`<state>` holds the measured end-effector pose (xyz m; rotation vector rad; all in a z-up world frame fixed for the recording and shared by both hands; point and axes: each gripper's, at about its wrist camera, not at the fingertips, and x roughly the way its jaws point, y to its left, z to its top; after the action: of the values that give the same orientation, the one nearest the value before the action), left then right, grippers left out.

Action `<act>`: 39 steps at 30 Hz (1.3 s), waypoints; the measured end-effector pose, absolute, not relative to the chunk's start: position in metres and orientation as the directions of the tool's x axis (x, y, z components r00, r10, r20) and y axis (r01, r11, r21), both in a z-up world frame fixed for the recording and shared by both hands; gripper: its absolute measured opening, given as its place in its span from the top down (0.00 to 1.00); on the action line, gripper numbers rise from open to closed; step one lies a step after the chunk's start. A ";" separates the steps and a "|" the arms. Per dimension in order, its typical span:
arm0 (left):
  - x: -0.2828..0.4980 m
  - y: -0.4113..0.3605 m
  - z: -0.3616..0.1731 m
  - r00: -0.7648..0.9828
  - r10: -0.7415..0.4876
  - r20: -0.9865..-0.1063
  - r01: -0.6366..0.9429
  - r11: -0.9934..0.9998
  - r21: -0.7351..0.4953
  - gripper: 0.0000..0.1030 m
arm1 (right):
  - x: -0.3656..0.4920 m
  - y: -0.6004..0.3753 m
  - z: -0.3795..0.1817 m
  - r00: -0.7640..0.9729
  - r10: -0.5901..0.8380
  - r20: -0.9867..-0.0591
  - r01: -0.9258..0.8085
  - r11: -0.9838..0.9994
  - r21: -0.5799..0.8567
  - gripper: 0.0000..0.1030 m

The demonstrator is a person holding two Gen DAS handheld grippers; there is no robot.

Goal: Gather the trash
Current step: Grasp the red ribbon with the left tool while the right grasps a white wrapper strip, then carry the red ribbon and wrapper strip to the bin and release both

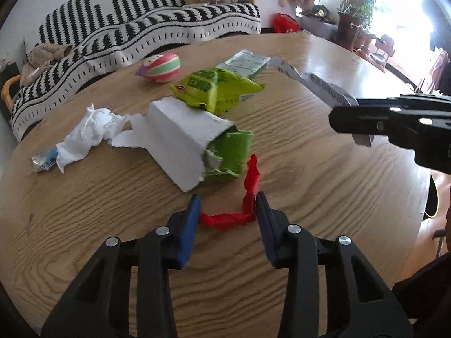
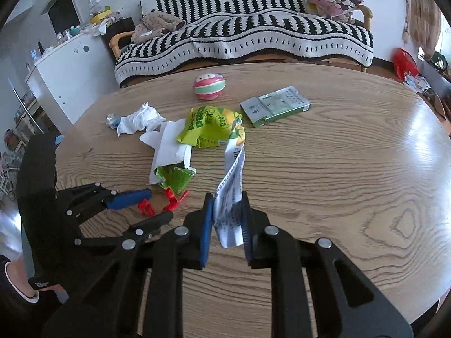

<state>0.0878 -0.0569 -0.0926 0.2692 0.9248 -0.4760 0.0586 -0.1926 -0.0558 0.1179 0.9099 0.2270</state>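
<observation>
A red wrapper strip (image 1: 239,211) lies on the wooden table (image 1: 310,183), and my left gripper (image 1: 228,205) is open with its blue fingers either side of it. It also shows in the right wrist view (image 2: 146,207), beside the left gripper (image 2: 156,207). My right gripper (image 2: 227,202) is shut on a white printed wrapper (image 2: 229,197) and holds it above the table; in the left wrist view it (image 1: 346,124) shows at right with the wrapper (image 1: 324,87). A torn white carton (image 1: 183,138) with green packaging inside, a yellow-green bag (image 1: 217,90) and crumpled tissue (image 1: 87,135) lie ahead.
A pink striped ball (image 2: 209,86) and a flat green box (image 2: 276,105) sit farther back on the table (image 2: 338,169). A small blue-silver wrapper (image 1: 43,160) lies by the tissue. A striped-blanket sofa (image 2: 253,36) stands behind the table.
</observation>
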 end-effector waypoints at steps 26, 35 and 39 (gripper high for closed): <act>0.040 -0.243 -0.020 0.528 -0.464 -0.711 0.648 0.761 -0.016 0.63 | -0.065 -0.403 -0.006 0.716 0.007 -0.698 0.184 0.963 0.198 0.82; -0.009 -0.368 -0.025 0.409 -0.601 -0.687 0.772 0.629 -0.091 0.63 | -0.170 -0.530 -0.014 0.672 -0.231 -0.703 0.477 0.862 0.172 0.82; -0.037 -0.422 -0.040 0.334 -0.646 -0.687 0.820 0.558 -0.125 0.63 | -0.216 -0.575 -0.025 0.632 -0.297 -0.716 0.574 0.800 0.175 0.82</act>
<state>-0.0373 -0.4218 -0.0400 0.2622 0.7620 -0.9709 -0.2161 -0.5749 -0.0247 0.4112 0.7307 -0.5141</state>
